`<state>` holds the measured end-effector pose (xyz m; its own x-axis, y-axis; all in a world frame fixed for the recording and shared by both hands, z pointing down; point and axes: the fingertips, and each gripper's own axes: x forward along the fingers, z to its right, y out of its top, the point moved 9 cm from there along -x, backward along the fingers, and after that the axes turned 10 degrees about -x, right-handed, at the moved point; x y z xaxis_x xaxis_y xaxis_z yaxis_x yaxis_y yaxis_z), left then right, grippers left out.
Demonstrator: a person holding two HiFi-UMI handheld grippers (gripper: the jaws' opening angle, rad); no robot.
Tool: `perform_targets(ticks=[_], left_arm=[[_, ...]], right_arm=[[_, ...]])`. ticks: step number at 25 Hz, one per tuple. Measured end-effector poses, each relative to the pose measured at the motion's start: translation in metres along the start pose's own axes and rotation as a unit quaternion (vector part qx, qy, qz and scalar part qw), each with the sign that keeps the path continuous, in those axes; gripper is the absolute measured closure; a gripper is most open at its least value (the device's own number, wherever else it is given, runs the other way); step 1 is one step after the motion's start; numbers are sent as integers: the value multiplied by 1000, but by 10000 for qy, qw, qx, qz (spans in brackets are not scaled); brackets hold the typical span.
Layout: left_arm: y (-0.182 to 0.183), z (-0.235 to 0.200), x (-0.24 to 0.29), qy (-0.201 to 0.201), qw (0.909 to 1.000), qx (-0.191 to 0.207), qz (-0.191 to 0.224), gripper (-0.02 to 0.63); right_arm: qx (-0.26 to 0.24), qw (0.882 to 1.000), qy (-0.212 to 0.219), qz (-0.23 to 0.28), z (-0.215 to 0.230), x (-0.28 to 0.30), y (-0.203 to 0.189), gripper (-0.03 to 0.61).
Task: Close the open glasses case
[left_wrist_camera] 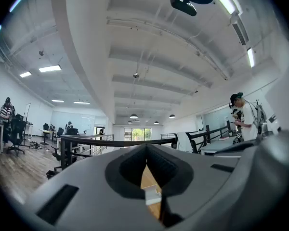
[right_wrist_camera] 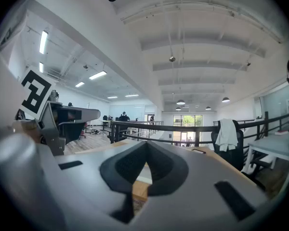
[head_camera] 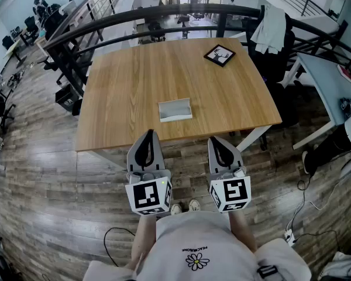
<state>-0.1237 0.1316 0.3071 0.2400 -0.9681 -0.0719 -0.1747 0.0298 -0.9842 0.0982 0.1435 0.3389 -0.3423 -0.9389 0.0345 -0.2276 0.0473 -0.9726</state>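
Note:
The open glasses case (head_camera: 174,110), pale grey-white with its lid up, lies on the wooden table (head_camera: 128,92) near the front edge. Both grippers hover short of that edge, over the floor, pointing level at the table. My left gripper (head_camera: 148,133) is shut with nothing in it, slightly left of the case. My right gripper (head_camera: 217,140) is also shut and empty, slightly right of the case. In the left gripper view the jaws (left_wrist_camera: 146,146) meet, and the case (left_wrist_camera: 152,195) shows through the gap below. The right gripper view shows its jaws (right_wrist_camera: 147,144) together, with the case (right_wrist_camera: 144,176) beyond.
A black framed picture (head_camera: 219,55) lies at the table's far right. A dark railing (head_camera: 164,13) runs behind the table. A chair with a white garment (head_camera: 270,28) and another desk (head_camera: 327,81) stand to the right. Cables (head_camera: 307,198) lie on the wooden floor.

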Motion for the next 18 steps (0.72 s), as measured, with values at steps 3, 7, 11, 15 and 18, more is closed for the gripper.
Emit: perform_targets(ticks=[3, 7, 11, 15, 18], left_arm=[[-3, 2, 3, 20, 10000, -10, -21, 597], [-4, 5, 3, 50, 10000, -6, -22, 597], [-6, 9, 1, 93, 9999, 17, -40, 597], [-10, 14, 0, 145, 9998, 48, -82, 597], [-12, 20, 0, 198, 9997, 102, -95, 597]], right_arm=[[-5, 10000, 49, 29, 4, 1, -4, 571], [98, 9998, 142, 60, 7, 0, -7, 571], [119, 9997, 64, 215, 9, -2, -9, 571], [100, 9994, 142, 284, 14, -4, -9, 571], [241, 9991, 246, 251, 20, -6, -14, 571]])
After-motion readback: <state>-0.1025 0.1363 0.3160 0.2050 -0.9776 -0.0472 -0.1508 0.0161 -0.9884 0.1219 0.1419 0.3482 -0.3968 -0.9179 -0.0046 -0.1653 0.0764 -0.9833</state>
